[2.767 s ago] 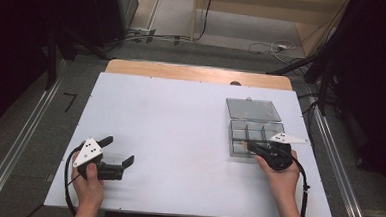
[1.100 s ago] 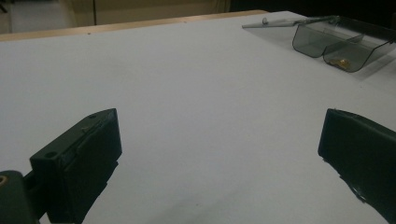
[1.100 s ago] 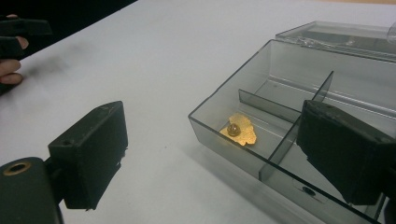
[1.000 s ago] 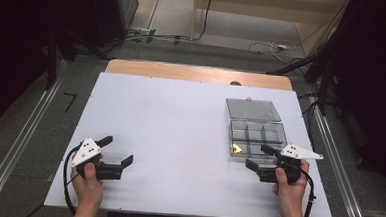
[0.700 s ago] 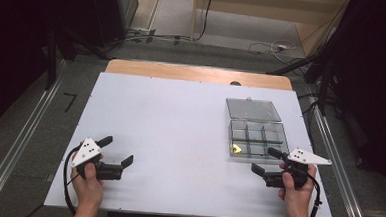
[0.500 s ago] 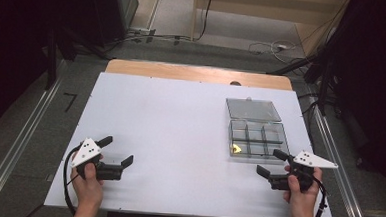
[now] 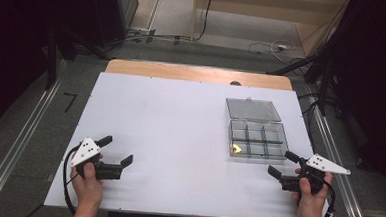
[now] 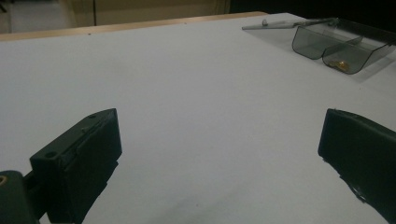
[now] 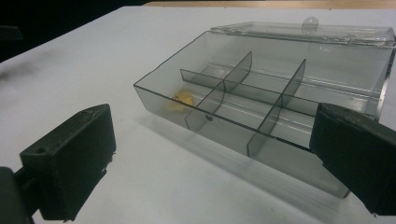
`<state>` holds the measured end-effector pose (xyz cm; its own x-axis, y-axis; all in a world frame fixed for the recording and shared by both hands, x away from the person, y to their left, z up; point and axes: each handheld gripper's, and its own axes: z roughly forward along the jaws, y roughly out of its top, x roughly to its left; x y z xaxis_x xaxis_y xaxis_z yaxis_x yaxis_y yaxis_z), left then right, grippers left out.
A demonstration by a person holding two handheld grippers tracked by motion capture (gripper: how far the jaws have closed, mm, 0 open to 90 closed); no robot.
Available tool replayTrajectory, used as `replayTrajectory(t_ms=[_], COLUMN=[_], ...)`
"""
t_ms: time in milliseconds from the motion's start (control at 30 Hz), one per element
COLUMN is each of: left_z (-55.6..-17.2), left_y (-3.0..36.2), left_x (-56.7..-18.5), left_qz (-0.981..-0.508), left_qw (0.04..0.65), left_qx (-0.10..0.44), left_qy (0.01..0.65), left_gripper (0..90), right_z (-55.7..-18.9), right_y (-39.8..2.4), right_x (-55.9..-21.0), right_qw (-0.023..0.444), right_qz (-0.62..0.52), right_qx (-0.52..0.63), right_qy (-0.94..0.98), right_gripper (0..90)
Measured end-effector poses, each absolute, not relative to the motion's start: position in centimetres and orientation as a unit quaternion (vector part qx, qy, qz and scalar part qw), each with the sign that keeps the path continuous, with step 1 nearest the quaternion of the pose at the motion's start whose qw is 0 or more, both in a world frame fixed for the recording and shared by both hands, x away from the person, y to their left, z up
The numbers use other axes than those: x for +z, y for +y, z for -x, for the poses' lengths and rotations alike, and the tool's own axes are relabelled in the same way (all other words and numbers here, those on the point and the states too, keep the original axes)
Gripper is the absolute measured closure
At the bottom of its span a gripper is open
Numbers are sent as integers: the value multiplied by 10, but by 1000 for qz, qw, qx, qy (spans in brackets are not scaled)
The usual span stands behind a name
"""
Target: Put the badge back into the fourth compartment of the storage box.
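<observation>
Six compartments, in two rows of three, divide the smoky clear plastic box [image 7: 257, 139] that lies on the right part of the white table [image 7: 169, 137], its hinged lid [image 7: 253, 109] folded flat open on the far side. One compartment, the near-left one as the high view has it, holds a small yellow piece [image 7: 236, 149]; the other cells look bare. The right gripper [image 7: 284, 164] sits just beside the box's near right corner, apart from it, its jaws spread wide with nothing between them (they have just been opening). The left gripper [image 7: 115, 150] rests well apart from the box at the table's near left, jaws likewise wide and holding nothing. The high view gives the layout: the grid, the lid laid out behind it, a hand [image 7: 87, 188] and a hand [image 7: 310, 201] at the near edge. The right gripper view adds what that misses: the dividers' height, the tab [image 9: 308, 21] on the lid's far edge, and the yellow piece [image 9: 183, 98] lying against the near wall of its cell. The left gripper view shows the box [image 8: 341, 44] side-on from far off, rounded at the corner, with the yellow piece [image 8: 342, 63] glinting through the wall.
</observation>
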<state>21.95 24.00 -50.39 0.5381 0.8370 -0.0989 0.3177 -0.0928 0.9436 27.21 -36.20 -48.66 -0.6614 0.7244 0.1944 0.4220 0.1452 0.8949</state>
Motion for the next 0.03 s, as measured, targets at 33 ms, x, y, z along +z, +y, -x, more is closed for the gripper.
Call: replayTrajectory(t_ms=[33], left_z=[-220], left_y=[240], left_x=[-504], left_qz=[-697], left_qw=[531], left_qx=[244], left_qy=[414], left_gripper=[2], right_z=[-272], right_y=[-362], right_x=[-486], right_qw=[144], right_qz=[-386], right_qx=[529], right_qy=[742], right_gripper=[0])
